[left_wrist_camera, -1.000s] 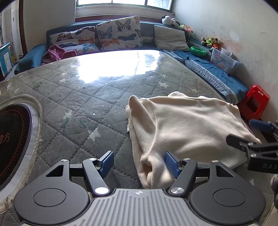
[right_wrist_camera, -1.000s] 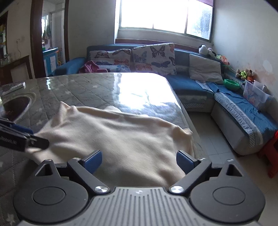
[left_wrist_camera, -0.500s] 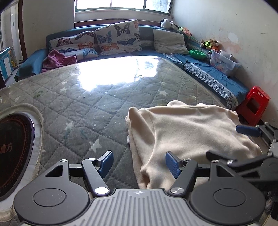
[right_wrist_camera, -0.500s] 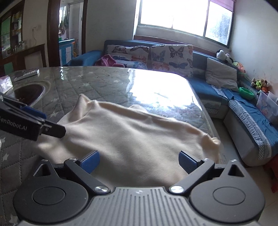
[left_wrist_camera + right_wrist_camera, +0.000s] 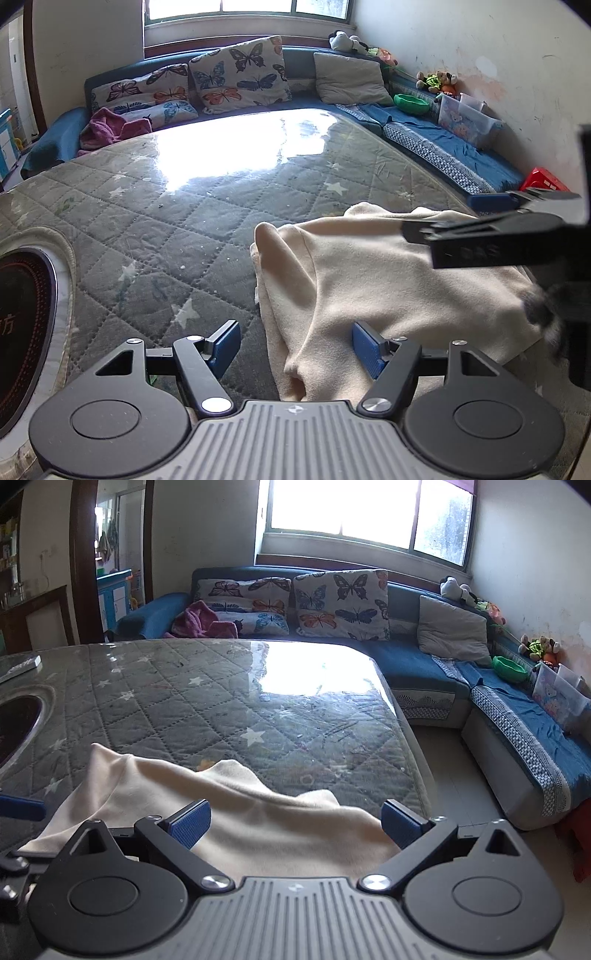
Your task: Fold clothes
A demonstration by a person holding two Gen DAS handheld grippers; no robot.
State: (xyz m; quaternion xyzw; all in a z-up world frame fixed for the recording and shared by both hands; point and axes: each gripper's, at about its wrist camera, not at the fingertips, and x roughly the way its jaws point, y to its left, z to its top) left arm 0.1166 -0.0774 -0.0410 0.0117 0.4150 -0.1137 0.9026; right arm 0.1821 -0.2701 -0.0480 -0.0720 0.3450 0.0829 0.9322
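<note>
From the left wrist, the right gripper [image 5: 461,218] now reaches in over the far right of the cream garment [image 5: 388,273], further across than a second ago, while the left gripper [image 5: 295,345] has hardly shifted: it tilts down with its jaws wide apart, gripping nothing, the garment's near-left fold lying between its blue pads [image 5: 365,347]. From the right wrist, the garment [image 5: 258,823] sits lower and closer on the quilted table [image 5: 221,709] than before, and the right gripper [image 5: 295,821] hangs over it with jaws spread wide, seemingly clear of the cloth, though contact is hard to judge.
</note>
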